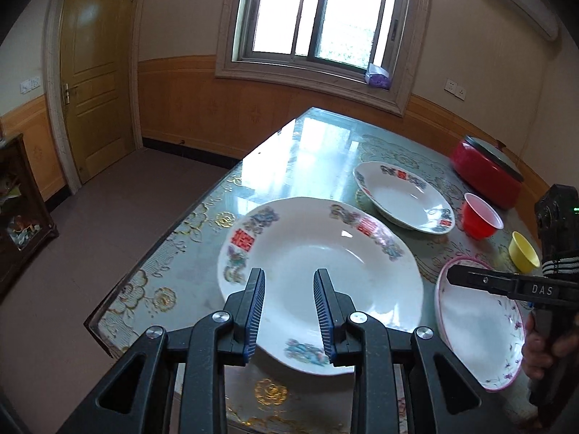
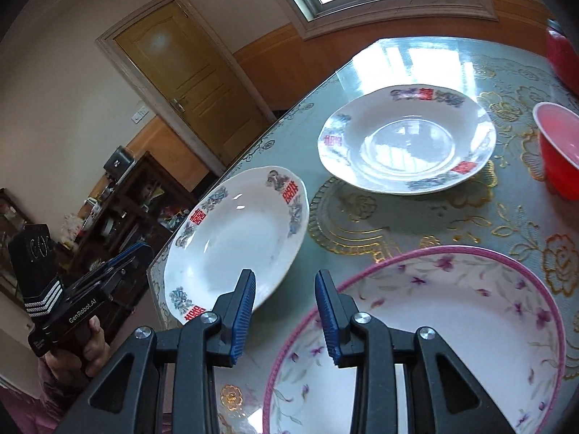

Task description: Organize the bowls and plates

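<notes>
A large white plate [image 1: 325, 282] with red and blue rim pattern lies near the table's left edge; it also shows in the right wrist view [image 2: 235, 242]. My left gripper [image 1: 289, 278] is open just above its near rim. A second patterned plate [image 1: 401, 195] lies farther back [image 2: 409, 141]. A pink-rimmed floral plate [image 1: 481, 329] lies at the right [image 2: 434, 343]. My right gripper [image 2: 284, 282] is open over the floral plate's left rim. A red bowl [image 1: 479, 217] and a yellow bowl [image 1: 524, 253] stand behind the floral plate.
A red pot [image 1: 486, 173] stands at the table's far right. The table [image 1: 289, 152] has a glass top over a patterned cloth. Its left edge drops to the floor. A dark cabinet [image 2: 119, 209] stands left of the table.
</notes>
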